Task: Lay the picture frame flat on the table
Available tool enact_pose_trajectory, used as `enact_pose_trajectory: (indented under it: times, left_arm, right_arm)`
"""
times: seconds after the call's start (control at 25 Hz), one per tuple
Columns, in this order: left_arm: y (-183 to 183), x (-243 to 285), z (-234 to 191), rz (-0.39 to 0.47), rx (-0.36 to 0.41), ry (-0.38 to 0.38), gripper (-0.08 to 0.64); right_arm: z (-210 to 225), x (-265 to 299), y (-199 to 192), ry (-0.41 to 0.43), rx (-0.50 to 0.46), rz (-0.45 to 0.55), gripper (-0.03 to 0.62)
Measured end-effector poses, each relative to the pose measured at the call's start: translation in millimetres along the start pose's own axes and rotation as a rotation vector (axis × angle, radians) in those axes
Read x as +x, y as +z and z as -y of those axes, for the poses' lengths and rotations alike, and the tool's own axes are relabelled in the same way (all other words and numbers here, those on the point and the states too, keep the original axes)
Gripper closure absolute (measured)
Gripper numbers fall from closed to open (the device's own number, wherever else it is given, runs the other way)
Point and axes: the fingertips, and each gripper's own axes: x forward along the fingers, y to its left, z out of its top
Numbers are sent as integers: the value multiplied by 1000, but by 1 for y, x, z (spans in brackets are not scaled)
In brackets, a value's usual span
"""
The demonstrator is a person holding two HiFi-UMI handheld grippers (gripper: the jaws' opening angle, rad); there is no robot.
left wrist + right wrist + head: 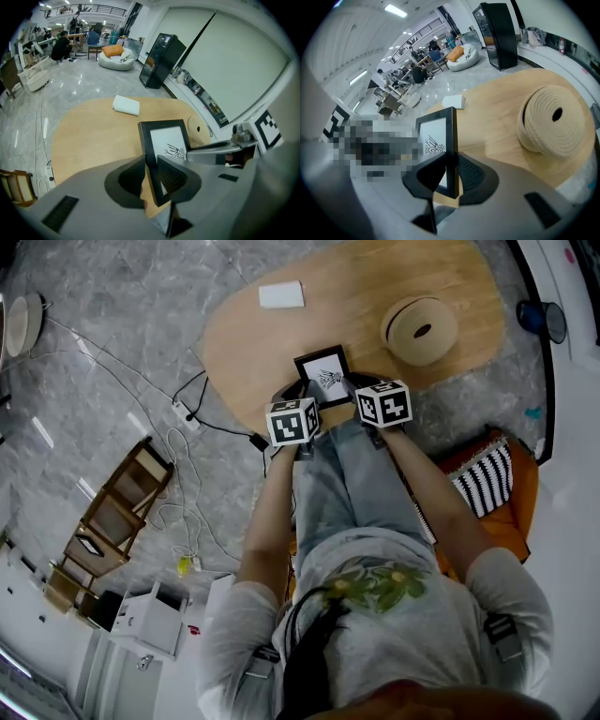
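Left tool (151, 174) and right tool (450, 176) each pinch a side rail of the picture frame (322, 377), seemingly rigid, light, with breakable glass

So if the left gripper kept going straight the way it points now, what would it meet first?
Probably the wooden table. The left gripper is shut on the picture frame and points down past it at that surface; the gap between them is hard to judge.
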Motion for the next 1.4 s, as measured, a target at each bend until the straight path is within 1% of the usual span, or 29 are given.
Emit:
enact_pose_trajectory:
  times: [0.16, 0.4, 0.56, 0.84, 1.24, 1.4]
  left_arm:
    - [-2, 9, -5, -17, 6, 5, 472]
    - [-2, 20, -12, -25, -2, -6, 472]
    - [-3, 30, -18, -43, -1, -2, 471]
    - [-5, 44, -28, -73, 4, 5, 471]
    - [-5, 67, -39, -106, 13, 21, 469]
    - [-7, 75, -41, -116, 15, 23, 469]
  right_arm:
    - [4, 10, -2, 0, 0, -20, 506]
    - [10, 23, 0, 7, -11, -45, 505]
    - [14, 32, 0, 1, -26, -68, 505]
    - [19, 49, -1, 3, -25, -97, 503]
    - [30, 73, 2, 6, -50, -129, 503]
    - [36, 79, 1, -6, -58, -135, 503]
